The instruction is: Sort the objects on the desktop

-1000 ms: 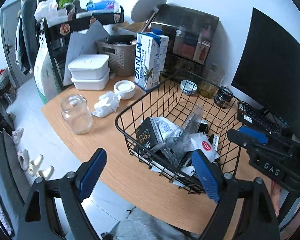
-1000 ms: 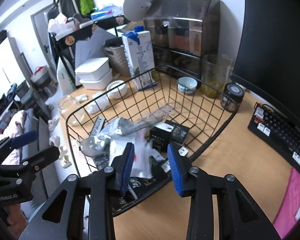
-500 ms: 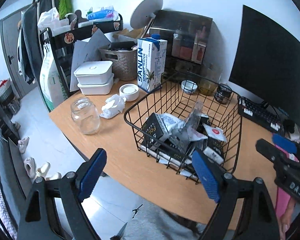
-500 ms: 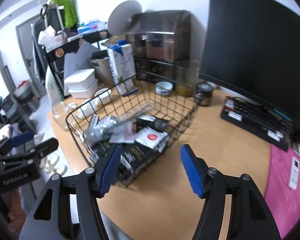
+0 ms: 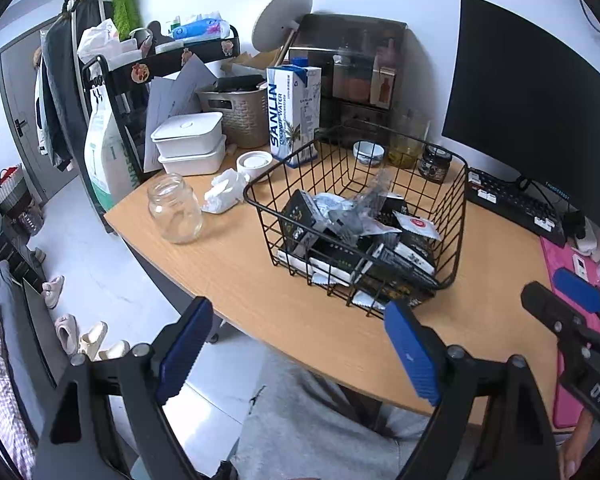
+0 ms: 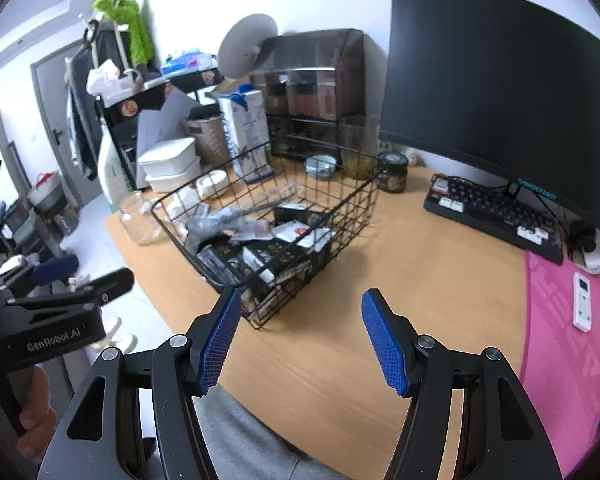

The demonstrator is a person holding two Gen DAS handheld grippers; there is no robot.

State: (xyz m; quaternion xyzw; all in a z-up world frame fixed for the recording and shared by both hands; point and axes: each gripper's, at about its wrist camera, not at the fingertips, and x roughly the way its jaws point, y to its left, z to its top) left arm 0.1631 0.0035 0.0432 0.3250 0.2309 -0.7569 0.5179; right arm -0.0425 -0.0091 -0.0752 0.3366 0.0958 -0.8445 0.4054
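Both tools have drawn back from the basket (image 6: 268,236) since a second ago, and the right tool (image 6: 300,338), then narrow over the packets, now gapes wide and empty. The left tool (image 5: 296,354) hangs wide too, holding nothing, off the table's (image 5: 260,280) near edge. Packets and boxes (image 5: 356,236) lie heaped inside the basket, apparently sorted. Beyond stand a jar (image 5: 175,209), a carton (image 5: 294,114), a keyboard (image 6: 496,212) and a monitor (image 6: 500,96).
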